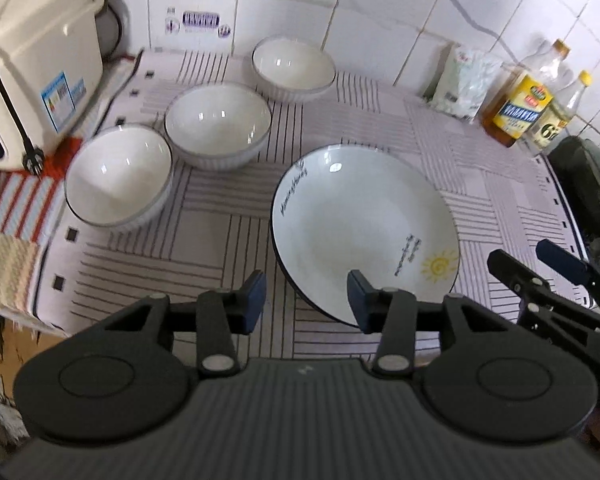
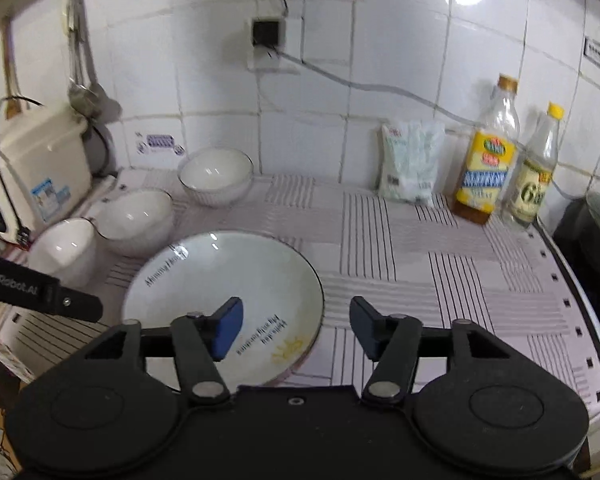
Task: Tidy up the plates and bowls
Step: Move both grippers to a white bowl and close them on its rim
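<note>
A white plate (image 1: 360, 220) with a dark rim and a yellow sun print lies on the striped mat; it also shows in the right wrist view (image 2: 220, 292). Three white ribbed bowls stand in a diagonal row to its left: near (image 1: 118, 176), middle (image 1: 218, 126), far (image 1: 294, 66). My left gripper (image 1: 306, 300) is open and empty, above the plate's near left edge. My right gripper (image 2: 296, 328) is open and empty, above the plate's near right edge. The right gripper's fingers (image 1: 556, 264) also show in the left wrist view.
A cream appliance (image 1: 32, 60) with a black cord stands at the left. A white bag (image 2: 410, 162) and two bottles (image 2: 488, 160) stand against the tiled wall at the back right. A dark stove (image 2: 592, 236) is at the right edge.
</note>
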Demonstrator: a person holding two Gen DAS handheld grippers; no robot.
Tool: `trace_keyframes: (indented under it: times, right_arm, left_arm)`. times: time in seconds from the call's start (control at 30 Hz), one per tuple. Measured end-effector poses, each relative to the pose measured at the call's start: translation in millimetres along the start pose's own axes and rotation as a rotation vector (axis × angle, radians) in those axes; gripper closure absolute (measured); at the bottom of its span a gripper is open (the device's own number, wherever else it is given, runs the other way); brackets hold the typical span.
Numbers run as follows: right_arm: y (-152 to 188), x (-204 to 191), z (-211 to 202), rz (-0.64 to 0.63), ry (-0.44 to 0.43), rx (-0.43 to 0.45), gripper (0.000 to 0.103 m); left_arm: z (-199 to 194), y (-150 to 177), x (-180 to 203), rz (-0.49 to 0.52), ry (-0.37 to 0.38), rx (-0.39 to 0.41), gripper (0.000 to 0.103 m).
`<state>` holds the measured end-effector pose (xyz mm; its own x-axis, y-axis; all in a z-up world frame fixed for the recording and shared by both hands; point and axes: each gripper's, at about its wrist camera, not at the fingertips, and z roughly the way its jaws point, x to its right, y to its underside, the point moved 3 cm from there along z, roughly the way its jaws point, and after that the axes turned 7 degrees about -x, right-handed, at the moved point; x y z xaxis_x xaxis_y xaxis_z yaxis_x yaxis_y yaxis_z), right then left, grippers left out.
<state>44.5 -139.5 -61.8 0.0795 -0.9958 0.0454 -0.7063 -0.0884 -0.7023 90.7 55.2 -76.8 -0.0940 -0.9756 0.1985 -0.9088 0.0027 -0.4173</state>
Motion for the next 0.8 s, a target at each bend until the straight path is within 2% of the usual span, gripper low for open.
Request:
trace_keyframes:
  times: [0.23, 0.3, 0.43, 0.53, 0.67, 0.8]
  right_arm:
    - [-14, -19, -23, -0.042, -0.055, 0.063, 0.027]
    - [-22, -24, -26, -0.046, -0.072, 0.08, 0.012]
    - [-36, -27, -29, -0.033, -0.088, 0.109, 0.01]
    - [-46, -28, -24, -0.056, -0.089, 0.125, 0.005]
    - [-60, -20, -8, -0.066, -0.111, 0.125, 0.005]
    - [-79, -5, 13, -0.07, -0.171, 0.145, 0.005]
  left_arm:
    - [-32, -7, 1, 0.046, 0.001, 0.074, 0.052]
    - [-40, -11, 0, 0.059, 0.002, 0.091, 0.05]
    - [-53, -20, -3, 0.068, -0.003, 0.128, 0.041]
    - [-58, -30, -4, 0.076, -0.01, 0.156, 0.031]
    - [-52, -48, -9, 0.049, -0.014, 0.17, 0.011]
    - [-32, -76, -12, -0.009, 0.007, 0.159, 0.008]
